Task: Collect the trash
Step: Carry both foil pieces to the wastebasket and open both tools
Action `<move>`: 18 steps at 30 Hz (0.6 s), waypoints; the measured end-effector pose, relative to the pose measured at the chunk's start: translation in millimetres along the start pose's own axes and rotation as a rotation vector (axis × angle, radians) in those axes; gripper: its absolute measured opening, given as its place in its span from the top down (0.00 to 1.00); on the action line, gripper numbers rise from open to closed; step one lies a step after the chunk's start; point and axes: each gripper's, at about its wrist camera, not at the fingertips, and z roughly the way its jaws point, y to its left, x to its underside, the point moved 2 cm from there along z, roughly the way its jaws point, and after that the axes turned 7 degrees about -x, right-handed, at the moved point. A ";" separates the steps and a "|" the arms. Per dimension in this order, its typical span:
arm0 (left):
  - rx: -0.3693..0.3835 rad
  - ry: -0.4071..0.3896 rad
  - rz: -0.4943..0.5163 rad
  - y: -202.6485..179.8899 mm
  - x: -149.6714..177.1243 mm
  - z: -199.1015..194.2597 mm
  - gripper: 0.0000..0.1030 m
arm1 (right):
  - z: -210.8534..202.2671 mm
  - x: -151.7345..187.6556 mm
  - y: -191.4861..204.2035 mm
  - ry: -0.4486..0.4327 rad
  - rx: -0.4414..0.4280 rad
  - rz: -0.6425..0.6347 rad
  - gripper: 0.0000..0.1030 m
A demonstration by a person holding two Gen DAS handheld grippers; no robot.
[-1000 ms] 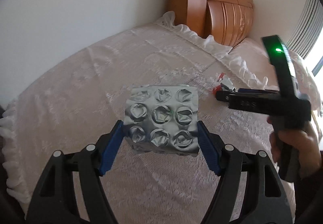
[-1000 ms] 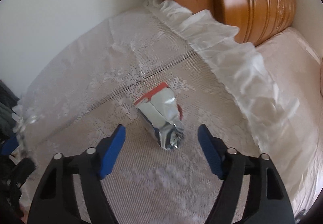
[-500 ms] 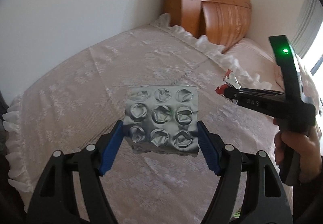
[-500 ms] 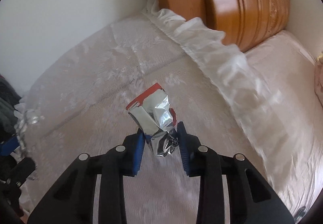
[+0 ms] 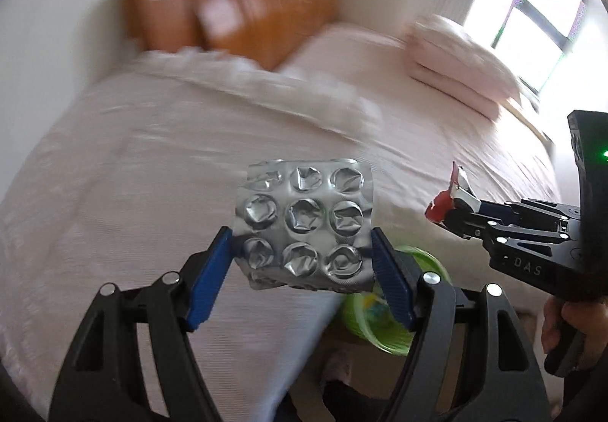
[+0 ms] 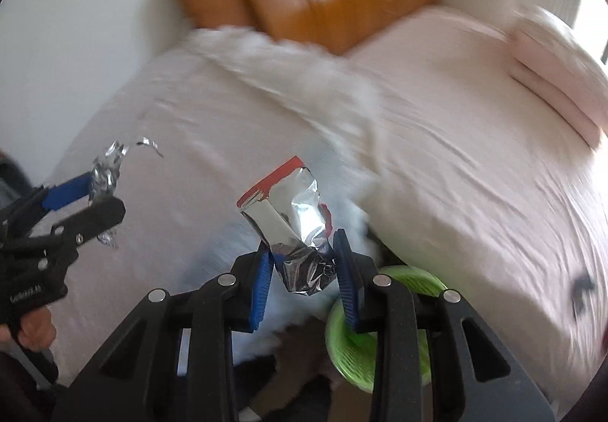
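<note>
Carry-to-bin step: left hand-held gripper (image 5: pixel 302 247) clamped on emptied blister pack (image 5: pixel 304 224), right hand-held gripper (image 6: pixel 304 260) clamped on crumpled foil wrapper (image 6: pixel 294 228), both aloft over bed (image 5: pixel 133 156); best brought squarely above green bin (image 6: pixel 383 342) beside bed before releasing, grips kept firm meanwhile.

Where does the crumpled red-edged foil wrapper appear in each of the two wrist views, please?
Left wrist view: the foil wrapper sits at right of centre, clamped at the tip of the right tongs, seen side-on.
Right wrist view: the wrapper is at centre, pinched between the blue pads, red edge uppermost.
Shared landmark: the green bin beside the bed.
</note>
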 end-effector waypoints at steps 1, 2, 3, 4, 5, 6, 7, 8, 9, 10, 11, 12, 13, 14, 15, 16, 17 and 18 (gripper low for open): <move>0.028 0.010 0.028 -17.0 0.8 4.8 0.33 | -7.8 9.6 -17.2 0.000 0.018 0.034 0.69; 0.066 0.031 0.065 -39.9 3.0 12.4 0.33 | -14.7 19.2 -33.4 0.002 0.034 0.063 0.69; 0.093 0.049 0.093 -57.8 5.1 19.5 0.33 | -19.1 26.0 -45.9 0.003 0.047 0.084 0.69; 0.114 0.065 0.122 -74.7 8.0 26.4 0.33 | -25.2 35.1 -60.9 0.005 0.061 0.110 0.69; 0.134 0.084 0.160 -96.0 12.5 35.1 0.33 | -27.9 43.5 -73.3 0.009 0.071 0.133 0.69; 0.147 0.100 0.190 -112.4 16.1 43.1 0.33 | -30.5 51.9 -88.9 0.015 0.080 0.162 0.69; 0.160 0.124 0.228 -133.1 21.9 53.8 0.33 | -32.2 58.4 -102.1 0.018 0.085 0.186 0.69; 0.164 0.141 0.251 -145.6 26.1 61.6 0.33 | -33.4 63.4 -110.6 0.019 0.088 0.202 0.69; 0.165 0.158 0.273 -157.8 30.2 68.2 0.33 | -35.7 70.6 -123.1 0.023 0.090 0.223 0.69; 0.164 0.174 0.292 -168.5 33.6 75.6 0.33 | -36.3 74.9 -129.9 0.025 0.092 0.236 0.69; 0.164 0.193 0.310 -181.0 38.0 82.9 0.33 | -38.0 80.0 -139.7 0.027 0.094 0.250 0.69; 0.165 0.209 0.324 -190.1 41.3 88.1 0.33 | -38.0 81.4 -145.0 0.029 0.094 0.258 0.69; 0.164 0.223 0.334 -197.8 43.6 93.2 0.33 | -38.4 84.1 -150.9 0.030 0.095 0.265 0.69; 0.163 0.236 0.341 -206.0 45.8 97.9 0.33 | -42.1 90.0 -157.3 0.031 0.094 0.270 0.69; 0.162 0.245 0.346 -211.7 46.4 101.5 0.33 | -42.3 91.8 -163.8 0.035 0.092 0.276 0.69; 0.163 0.251 0.350 -214.5 45.3 104.8 0.33 | -44.3 95.7 -168.1 0.037 0.092 0.279 0.69; 0.163 0.258 0.353 -219.9 46.2 107.1 0.33 | -43.4 96.1 -171.0 0.040 0.091 0.281 0.69; 0.161 0.262 0.355 -224.7 47.3 108.9 0.33 | -42.9 98.4 -175.7 0.045 0.089 0.283 0.69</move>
